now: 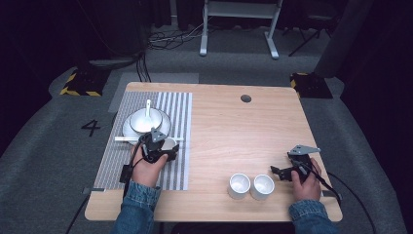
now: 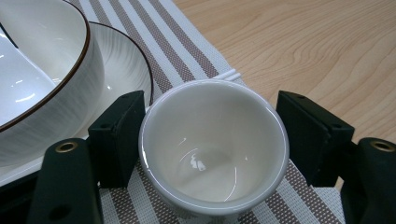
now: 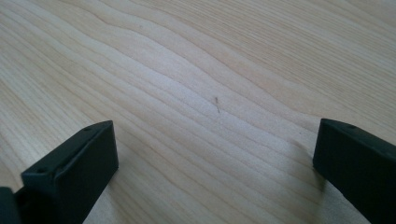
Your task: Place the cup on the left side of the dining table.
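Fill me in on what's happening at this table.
A person holds a gripper in each hand. The left gripper has its jaws around a small white ceramic cup on the striped placemat, beside a white bowl on a plate; whether they press it is unclear. The right gripper is open over bare wooden table, next to two more white cups.

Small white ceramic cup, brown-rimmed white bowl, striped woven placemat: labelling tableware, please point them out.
Small white ceramic cup [image 2: 212, 154], left gripper view, inner bottom.
Brown-rimmed white bowl [image 2: 42, 56], left gripper view, inside wall.
Striped woven placemat [image 1: 173, 105], high view, bare corner.
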Motion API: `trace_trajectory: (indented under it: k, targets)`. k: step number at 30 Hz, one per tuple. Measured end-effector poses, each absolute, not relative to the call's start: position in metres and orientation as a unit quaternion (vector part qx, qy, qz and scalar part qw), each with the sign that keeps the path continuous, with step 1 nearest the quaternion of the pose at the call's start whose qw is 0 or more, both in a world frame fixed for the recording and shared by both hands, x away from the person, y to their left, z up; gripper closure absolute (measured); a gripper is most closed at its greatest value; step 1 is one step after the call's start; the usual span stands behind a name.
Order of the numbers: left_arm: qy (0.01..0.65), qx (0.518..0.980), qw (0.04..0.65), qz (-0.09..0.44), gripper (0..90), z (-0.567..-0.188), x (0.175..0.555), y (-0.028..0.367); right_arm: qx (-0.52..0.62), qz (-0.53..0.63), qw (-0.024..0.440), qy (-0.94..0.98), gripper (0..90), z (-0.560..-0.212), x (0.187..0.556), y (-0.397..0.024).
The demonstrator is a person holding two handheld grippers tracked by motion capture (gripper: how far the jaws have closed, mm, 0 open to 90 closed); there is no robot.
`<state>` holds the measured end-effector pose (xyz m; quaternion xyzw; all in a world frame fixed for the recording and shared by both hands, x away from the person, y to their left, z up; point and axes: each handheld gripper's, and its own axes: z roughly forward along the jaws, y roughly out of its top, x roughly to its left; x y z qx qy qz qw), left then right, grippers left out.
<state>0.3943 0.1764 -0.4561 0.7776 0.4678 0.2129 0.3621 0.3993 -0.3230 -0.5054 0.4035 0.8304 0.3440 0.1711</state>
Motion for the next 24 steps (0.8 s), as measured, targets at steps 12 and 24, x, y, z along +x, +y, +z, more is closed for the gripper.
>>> trace_trajectory:
  k: [12,24]
  targets:
    - [0.482,0.768,0.369,0.205,26.4,-0.4585,0.3916,0.1790,0.404,0.344,0.171,0.830,0.2,-0.5054,0.3993,-0.3230]
    - [0.475,0.761,0.381,0.224,21.2,-0.4498,0.3851,0.1797,0.404,0.344,0.171,0.830,0.2,-0.5054,0.3992,-0.3230]
